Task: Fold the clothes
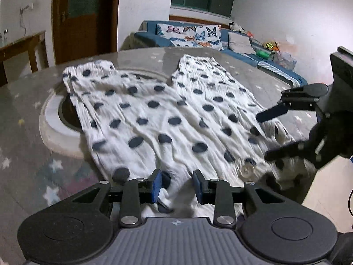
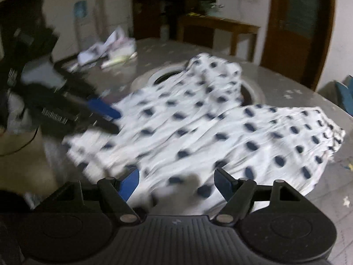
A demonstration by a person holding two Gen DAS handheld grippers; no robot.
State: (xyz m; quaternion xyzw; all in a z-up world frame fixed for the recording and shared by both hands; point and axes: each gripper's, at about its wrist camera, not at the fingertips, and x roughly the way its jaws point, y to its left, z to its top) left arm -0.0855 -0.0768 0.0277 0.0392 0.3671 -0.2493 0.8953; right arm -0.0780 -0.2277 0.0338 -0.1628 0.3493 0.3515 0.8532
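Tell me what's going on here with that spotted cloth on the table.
A person holding two grippers is starting to fold polka-dot pants spread flat on a round table. The left gripper sits at the near waist edge, jaws apart with fabric between them. The right gripper is open over the cloth's side. No fold shows yet.

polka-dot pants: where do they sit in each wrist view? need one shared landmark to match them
Left wrist view: polka-dot pants fill the centre, legs pointing away toward the sofa, near edge between the left gripper fingers.
Right wrist view: the pants fill the centre and right, legs running to the right, near edge by the right gripper.
Shared landmark: the white ring set in the table, under the pants.
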